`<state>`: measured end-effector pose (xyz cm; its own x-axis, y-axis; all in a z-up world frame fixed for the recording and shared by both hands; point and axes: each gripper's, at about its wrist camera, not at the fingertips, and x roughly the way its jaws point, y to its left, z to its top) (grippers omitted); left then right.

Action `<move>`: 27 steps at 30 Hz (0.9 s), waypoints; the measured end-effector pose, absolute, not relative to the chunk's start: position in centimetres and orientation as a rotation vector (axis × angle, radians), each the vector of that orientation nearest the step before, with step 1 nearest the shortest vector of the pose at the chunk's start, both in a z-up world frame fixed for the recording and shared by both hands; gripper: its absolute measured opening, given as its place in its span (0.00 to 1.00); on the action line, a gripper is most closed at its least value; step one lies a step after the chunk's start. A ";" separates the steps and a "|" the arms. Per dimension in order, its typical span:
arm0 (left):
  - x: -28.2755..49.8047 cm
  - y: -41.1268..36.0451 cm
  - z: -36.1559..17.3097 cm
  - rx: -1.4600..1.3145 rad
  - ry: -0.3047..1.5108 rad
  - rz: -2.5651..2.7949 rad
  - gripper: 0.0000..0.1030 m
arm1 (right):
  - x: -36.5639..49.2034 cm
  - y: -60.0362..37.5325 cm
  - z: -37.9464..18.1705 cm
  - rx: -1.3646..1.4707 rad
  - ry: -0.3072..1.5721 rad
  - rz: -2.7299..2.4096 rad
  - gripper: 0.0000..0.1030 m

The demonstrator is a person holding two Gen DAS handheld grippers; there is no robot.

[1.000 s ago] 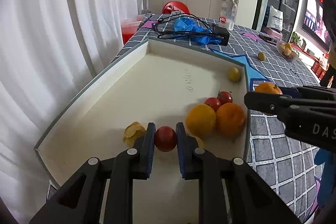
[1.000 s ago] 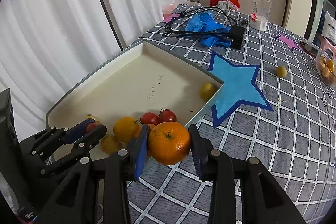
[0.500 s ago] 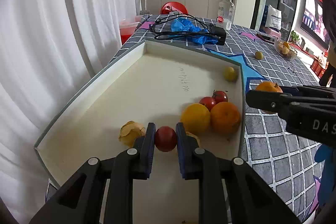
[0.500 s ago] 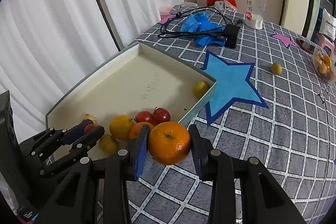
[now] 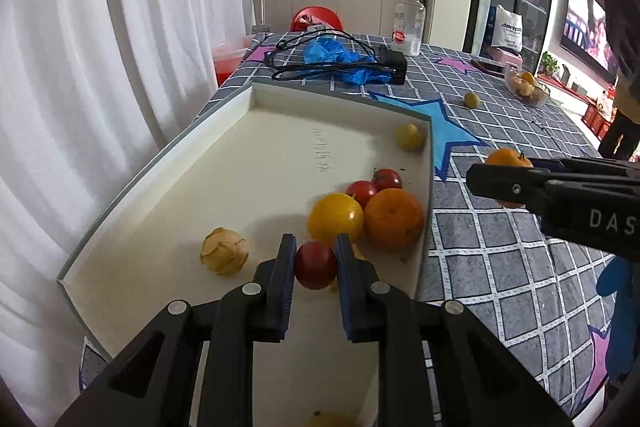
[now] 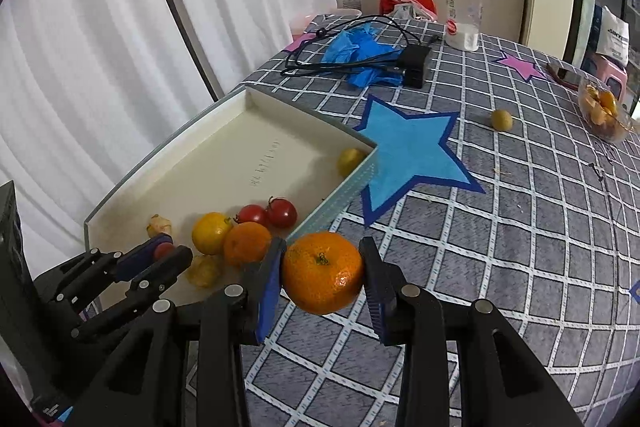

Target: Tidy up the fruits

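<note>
Fruits: we've got two in hand. The left hand-held gripper (image 5: 316, 263) is clamped on a small red tomato (image 5: 315, 264) over the near end of the cream tray (image 5: 168, 163); the right hand-held gripper (image 6: 322, 273) is closed on a mandarin (image 6: 323, 271) above the grey checked table (image 6: 520, 227), just outside the tray's near corner. We judge the tomato as light, thin-skinned and squashy, so minimal squeeze across its widest part. The mandarin looks heavier, with loose, waxy peel that can slip; pads on opposite sides of its equator, as now, seem right. Both round, so they'll roll on release; set them down low. Already in the tray: an orange (image 5: 394, 219), a yellow citrus (image 5: 335, 219), two tomatoes (image 5: 374, 185), a husked fruit (image 5: 224, 251) and a small yellow fruit (image 5: 409, 137). Another small fruit (image 6: 501, 119) sits loose on the table, well apart.
</note>
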<state>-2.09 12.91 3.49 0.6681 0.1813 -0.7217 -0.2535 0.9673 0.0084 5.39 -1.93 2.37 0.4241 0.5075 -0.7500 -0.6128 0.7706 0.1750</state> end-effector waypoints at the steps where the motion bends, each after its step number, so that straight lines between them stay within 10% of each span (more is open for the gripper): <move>1: -2.1 12.8 3.5 -0.094 0.803 0.245 0.21 | 5.5 -2.1 2.4 -0.129 0.890 0.702 0.38; 27: -2.3 12.8 3.3 -0.097 0.806 0.248 0.21 | 5.3 -2.0 2.0 -0.134 0.900 0.698 0.38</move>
